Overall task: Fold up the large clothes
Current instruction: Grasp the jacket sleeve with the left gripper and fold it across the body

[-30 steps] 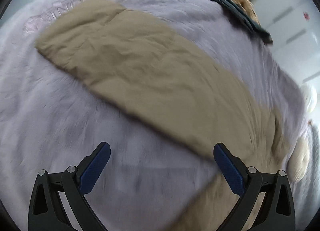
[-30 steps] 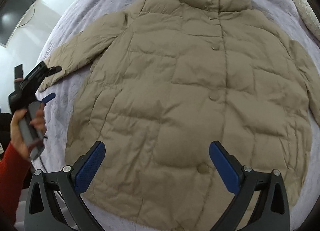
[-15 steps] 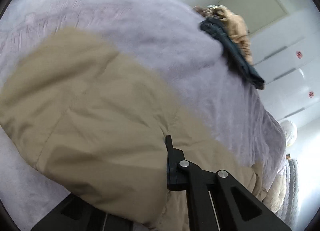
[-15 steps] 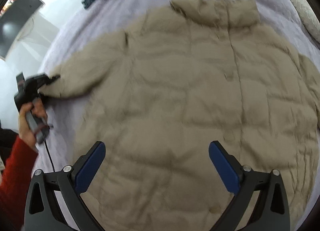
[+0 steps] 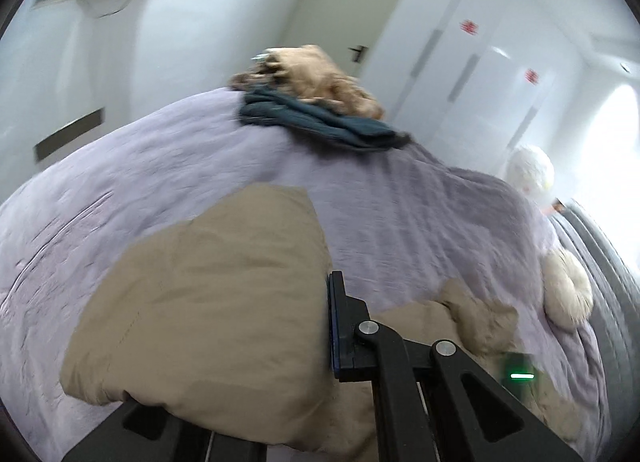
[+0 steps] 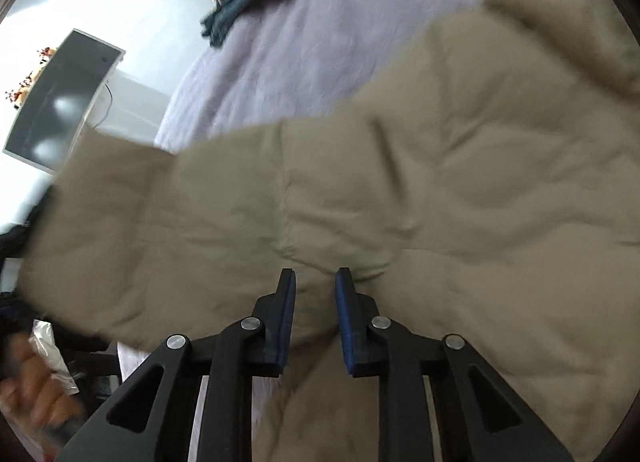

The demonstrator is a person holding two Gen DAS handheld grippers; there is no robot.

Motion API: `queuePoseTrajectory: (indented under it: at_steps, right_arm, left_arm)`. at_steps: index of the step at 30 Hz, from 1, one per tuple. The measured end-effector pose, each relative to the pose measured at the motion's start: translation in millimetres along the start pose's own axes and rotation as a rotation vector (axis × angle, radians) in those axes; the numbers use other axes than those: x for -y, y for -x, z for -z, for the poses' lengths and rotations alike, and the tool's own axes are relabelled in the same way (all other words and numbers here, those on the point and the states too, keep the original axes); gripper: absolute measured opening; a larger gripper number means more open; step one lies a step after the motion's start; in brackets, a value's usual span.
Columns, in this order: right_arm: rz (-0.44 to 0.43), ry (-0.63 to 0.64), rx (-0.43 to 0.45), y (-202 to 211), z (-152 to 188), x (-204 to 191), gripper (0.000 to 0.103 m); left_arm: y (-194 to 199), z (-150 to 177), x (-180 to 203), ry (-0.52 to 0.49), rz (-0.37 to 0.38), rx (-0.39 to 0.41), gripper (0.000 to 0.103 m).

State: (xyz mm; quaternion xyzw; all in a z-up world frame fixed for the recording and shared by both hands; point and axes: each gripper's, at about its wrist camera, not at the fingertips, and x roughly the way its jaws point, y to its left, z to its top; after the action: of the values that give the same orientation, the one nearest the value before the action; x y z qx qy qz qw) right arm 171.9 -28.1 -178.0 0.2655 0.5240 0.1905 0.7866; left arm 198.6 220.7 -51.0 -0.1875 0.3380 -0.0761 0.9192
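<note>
The tan coat (image 6: 420, 165) lies on the purple bed (image 5: 200, 165), folding barely begun. The left gripper (image 5: 240, 394) pinches its sleeve (image 5: 208, 302), raised at 7 o'clock; the right gripper (image 6: 315, 282) pinches a side edge. Both sleeves and the body remain unfolded.

The sleeve (image 5: 208, 314) covers one finger of the left gripper (image 5: 256, 346), so its grip cannot be judged. The coat (image 6: 440, 181) is smeared by blur and cut off at the right edge. A hand (image 6: 36, 394) is blurred at the lower left.
</note>
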Motion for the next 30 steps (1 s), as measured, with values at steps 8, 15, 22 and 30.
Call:
queuePoseTrajectory:
  at_steps: [8, 15, 22, 30]
  right_arm:
    - [-0.005, -0.011, -0.036, 13, 6, 25, 0.02]
    - [0.118, -0.159, 0.06, 148, 54, 126, 0.02]
    - [0.264, -0.251, 0.138, 229, 106, 186, 0.02]
    - [0.294, -0.187, 0.142, 218, 98, 181, 0.063]
  left_arm:
    - [-27, 26, 119, -0.211, 0.126, -0.104, 0.008]
    - [-86, 109, 235, -0.506, 0.145, -0.282, 0.009]
    - [-132, 218, 282, -0.771, 0.032, -0.471, 0.009]
    - [-88, 220, 268, -0.798, 0.078, -0.444, 0.009]
